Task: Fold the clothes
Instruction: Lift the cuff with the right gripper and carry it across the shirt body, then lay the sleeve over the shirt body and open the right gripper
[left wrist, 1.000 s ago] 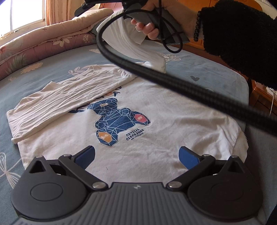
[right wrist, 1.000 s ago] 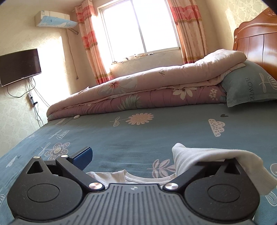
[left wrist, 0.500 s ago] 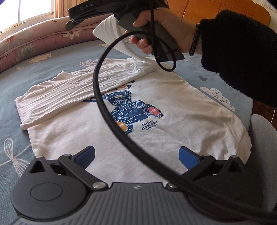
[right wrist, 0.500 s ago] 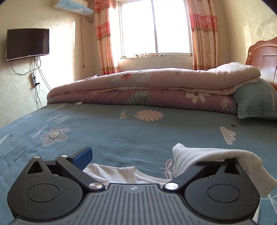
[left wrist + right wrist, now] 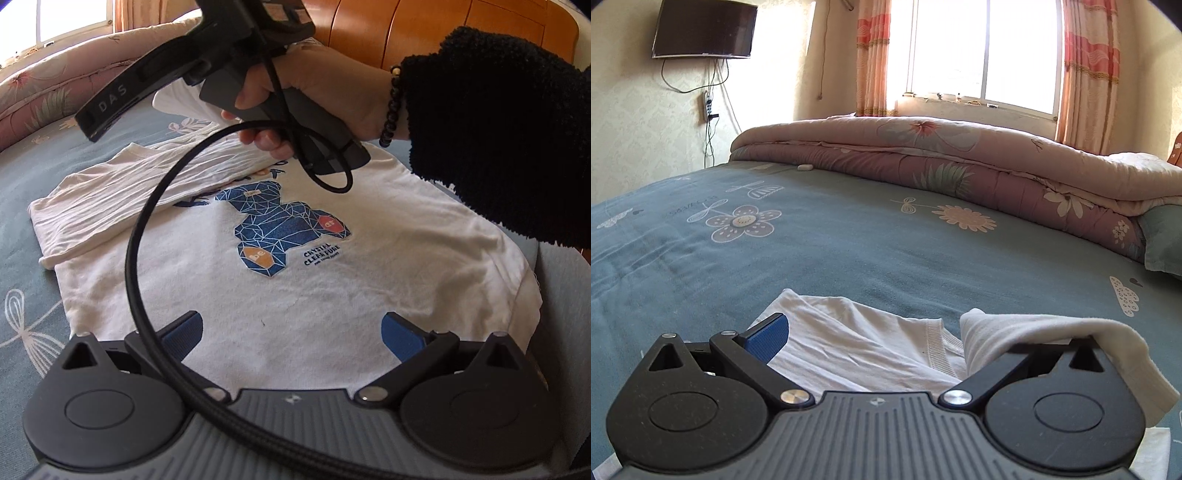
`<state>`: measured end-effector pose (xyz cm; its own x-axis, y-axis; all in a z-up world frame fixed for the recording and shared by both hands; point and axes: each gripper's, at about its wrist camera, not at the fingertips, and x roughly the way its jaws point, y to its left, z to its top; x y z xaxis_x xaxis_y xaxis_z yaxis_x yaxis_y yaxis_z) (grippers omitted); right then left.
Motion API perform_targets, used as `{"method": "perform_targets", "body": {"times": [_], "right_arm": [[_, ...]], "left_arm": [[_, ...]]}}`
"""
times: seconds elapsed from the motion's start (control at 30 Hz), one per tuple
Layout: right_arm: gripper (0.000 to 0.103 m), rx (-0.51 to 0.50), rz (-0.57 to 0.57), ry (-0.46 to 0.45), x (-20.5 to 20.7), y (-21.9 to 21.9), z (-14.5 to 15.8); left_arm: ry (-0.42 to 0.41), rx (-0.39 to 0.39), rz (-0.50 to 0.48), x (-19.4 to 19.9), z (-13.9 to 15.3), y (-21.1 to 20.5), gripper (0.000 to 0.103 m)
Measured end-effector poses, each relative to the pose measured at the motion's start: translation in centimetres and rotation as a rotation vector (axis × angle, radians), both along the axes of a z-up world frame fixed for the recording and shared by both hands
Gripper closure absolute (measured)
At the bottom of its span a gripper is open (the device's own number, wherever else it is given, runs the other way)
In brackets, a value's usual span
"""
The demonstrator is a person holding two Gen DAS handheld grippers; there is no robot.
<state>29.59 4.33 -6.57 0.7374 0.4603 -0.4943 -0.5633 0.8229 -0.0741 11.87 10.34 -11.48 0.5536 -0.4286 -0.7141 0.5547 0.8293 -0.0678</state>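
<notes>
white t-shirt (image 5: pixel 332 280), one side folded in: right gripper (image 5: pixel 875 332), jaws apart with sleeve (image 5: pixel 1034 328) draped over one finger, has lowered toward the shirt; left gripper (image 5: pixel 291 328) spread, empty; fold continuing.

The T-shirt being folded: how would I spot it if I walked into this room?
Find the bed with the blue-grey flowered sheet. On it lies a white T-shirt, one side already folded inward. Its chest print, a blue geometric bear, sets it apart from the pink quilt by the window.
</notes>
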Motion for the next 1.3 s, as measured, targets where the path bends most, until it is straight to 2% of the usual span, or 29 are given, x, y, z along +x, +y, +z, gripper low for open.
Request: {"method": "perform_targets", "body": {"times": [0.13,0.23,0.37,0.43,0.57,0.8,0.87,0.93,1.03,1.3], "right_arm": [[0.0,-0.079,0.049,0.001,-0.7,1.8,-1.5],[0.0,-0.129,0.079,0.035,-0.9,2.9,-3.0],[0.0,-0.16,0.1,0.088,-0.9,3.5,-4.8],[0.0,-0.142,0.101,0.122,-0.8,3.2,-5.3],[0.0,0.004,0.042,0.22,-0.1,1.0,-5.3],[0.0,0.519,-0.163,0.487,1.1,-6.8,-5.9],[0.0,0.635,-0.219,0.515,1.2,-8.7,-6.4],[0.0,0.709,-0.257,0.517,1.4,-9.8,-6.6],[0.0,0.759,-0.255,0.531,2.3,-9.8,-6.4],[0.0,0.691,-0.102,0.507,3.7,-3.5,-3.6]], "left_arm": [[0.002,-0.001,0.004,-0.1,0.2,0.0,0.001],[0.004,0.001,0.004,-0.2,0.3,-0.1,0.001],[0.004,0.004,0.007,-0.2,0.3,-0.1,0.001],[0.004,0.003,0.009,-0.2,0.3,-0.1,0.001],[-0.001,0.001,0.007,-0.3,0.5,-0.1,0.001],[-0.009,-0.009,-0.006,-0.5,0.7,-0.3,0.001],[-0.012,-0.01,-0.01,-0.5,0.8,-0.4,0.001],[-0.013,-0.011,-0.013,-0.6,0.8,-0.5,0.001],[-0.015,-0.011,-0.018,-0.7,0.8,-0.5,0.001],[-0.022,-0.013,-0.022,-0.8,0.8,-0.6,0.001]]}}
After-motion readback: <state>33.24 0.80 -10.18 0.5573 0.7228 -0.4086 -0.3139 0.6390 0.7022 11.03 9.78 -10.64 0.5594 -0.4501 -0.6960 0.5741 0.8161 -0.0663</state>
